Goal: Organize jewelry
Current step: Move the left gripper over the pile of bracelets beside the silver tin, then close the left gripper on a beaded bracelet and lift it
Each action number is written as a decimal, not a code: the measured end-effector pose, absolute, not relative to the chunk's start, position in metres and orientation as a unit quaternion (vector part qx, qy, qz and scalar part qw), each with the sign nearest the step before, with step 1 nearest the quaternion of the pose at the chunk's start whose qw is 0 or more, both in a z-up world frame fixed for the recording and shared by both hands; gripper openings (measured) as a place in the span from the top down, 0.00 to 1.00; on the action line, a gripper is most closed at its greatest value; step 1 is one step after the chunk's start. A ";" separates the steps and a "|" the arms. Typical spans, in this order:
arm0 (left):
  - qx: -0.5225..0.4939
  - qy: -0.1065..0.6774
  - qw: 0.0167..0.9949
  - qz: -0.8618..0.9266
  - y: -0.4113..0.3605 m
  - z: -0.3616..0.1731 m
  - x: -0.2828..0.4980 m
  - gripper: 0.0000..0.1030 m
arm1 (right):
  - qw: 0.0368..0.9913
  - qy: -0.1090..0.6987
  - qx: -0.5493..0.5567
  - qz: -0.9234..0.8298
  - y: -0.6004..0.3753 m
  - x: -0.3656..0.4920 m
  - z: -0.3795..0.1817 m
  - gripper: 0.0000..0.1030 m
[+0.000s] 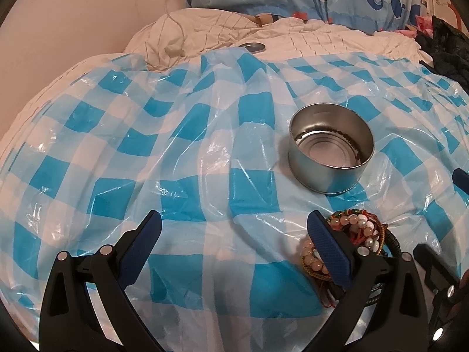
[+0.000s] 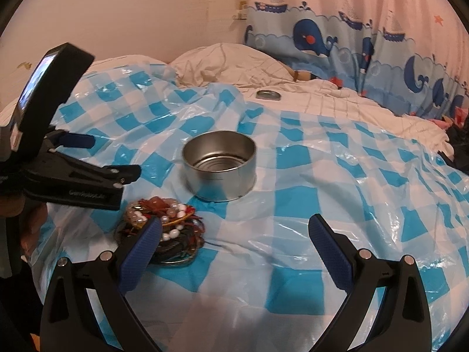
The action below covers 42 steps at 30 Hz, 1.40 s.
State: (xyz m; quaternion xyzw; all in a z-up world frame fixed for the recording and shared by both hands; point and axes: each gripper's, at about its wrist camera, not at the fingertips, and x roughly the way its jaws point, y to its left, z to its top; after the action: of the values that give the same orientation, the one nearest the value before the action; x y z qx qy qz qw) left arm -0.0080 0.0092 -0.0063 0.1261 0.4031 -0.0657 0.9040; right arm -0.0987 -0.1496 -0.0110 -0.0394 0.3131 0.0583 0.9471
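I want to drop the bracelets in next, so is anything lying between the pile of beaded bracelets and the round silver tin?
Nothing visible does. Only wrinkled blue-and-white checked plastic sheet lies between the pile of beaded bracelets and the open round silver tin. Both grippers hang open beside the pile, holding nothing.

A tangled heap of beaded bracelets [image 2: 159,228] [image 1: 348,243] — pale pink and white beads, red cords, dark bands — lies on the blue-and-white checked plastic sheet [image 2: 293,205] [image 1: 176,161], near an upright, open round silver tin [image 2: 219,167] [image 1: 331,146].
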 end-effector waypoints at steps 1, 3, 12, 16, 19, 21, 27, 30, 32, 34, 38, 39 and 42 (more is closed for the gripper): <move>0.125 0.404 0.904 -0.063 0.012 -0.006 -0.008 0.07 | 0.946 0.315 -0.044 0.066 -0.146 -0.099 -0.012 0.07; 0.120 0.406 0.904 -0.057 0.018 -0.006 -0.007 0.07 | 0.943 0.319 -0.052 0.080 -0.140 -0.100 -0.013 0.07; 0.070 0.431 0.898 -0.057 0.041 -0.009 -0.002 0.07 | 0.933 0.334 -0.056 0.123 -0.121 -0.094 -0.020 0.09; 0.043 0.445 0.890 -0.084 0.043 -0.011 0.002 0.07 | 0.926 0.357 0.003 0.124 -0.138 -0.081 -0.023 0.16; 0.038 0.447 0.885 -0.125 0.034 -0.012 -0.001 0.07 | 0.926 0.362 0.017 0.104 -0.148 -0.077 -0.022 0.17; 0.051 0.452 0.877 -0.155 0.019 -0.016 -0.005 0.07 | 0.927 0.363 0.017 0.092 -0.151 -0.077 -0.021 0.17; 0.106 0.438 0.874 -0.183 -0.020 -0.023 -0.016 0.08 | 0.925 0.378 0.009 0.044 -0.165 -0.076 -0.025 0.16; 0.099 0.428 0.876 -0.199 -0.023 -0.020 -0.018 0.13 | 0.922 0.384 0.032 0.039 -0.176 -0.075 -0.027 0.16; 0.089 0.427 0.871 -0.227 -0.022 -0.019 -0.020 0.42 | 0.922 0.384 0.033 0.037 -0.177 -0.075 -0.027 0.16; 0.089 0.437 0.860 -0.247 -0.023 -0.021 -0.020 0.74 | 0.923 0.383 0.030 0.037 -0.176 -0.075 -0.026 0.15; 0.085 0.438 0.854 -0.267 -0.018 -0.019 -0.022 1.00 | 0.924 0.378 0.028 0.037 -0.175 -0.077 -0.025 0.13; 0.071 0.439 0.852 -0.277 -0.015 -0.016 -0.022 1.00 | 0.925 0.377 0.028 0.037 -0.175 -0.077 -0.025 0.13; 0.067 0.428 0.856 -0.283 -0.012 -0.008 -0.023 1.00 | 0.925 0.376 0.028 0.039 -0.174 -0.077 -0.026 0.13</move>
State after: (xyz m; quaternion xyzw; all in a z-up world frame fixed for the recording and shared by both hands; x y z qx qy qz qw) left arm -0.0227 -0.0120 -0.0078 0.0665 0.4281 -0.2828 0.8558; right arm -0.0772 -0.1742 -0.0261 0.0276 0.3760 0.0390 0.9254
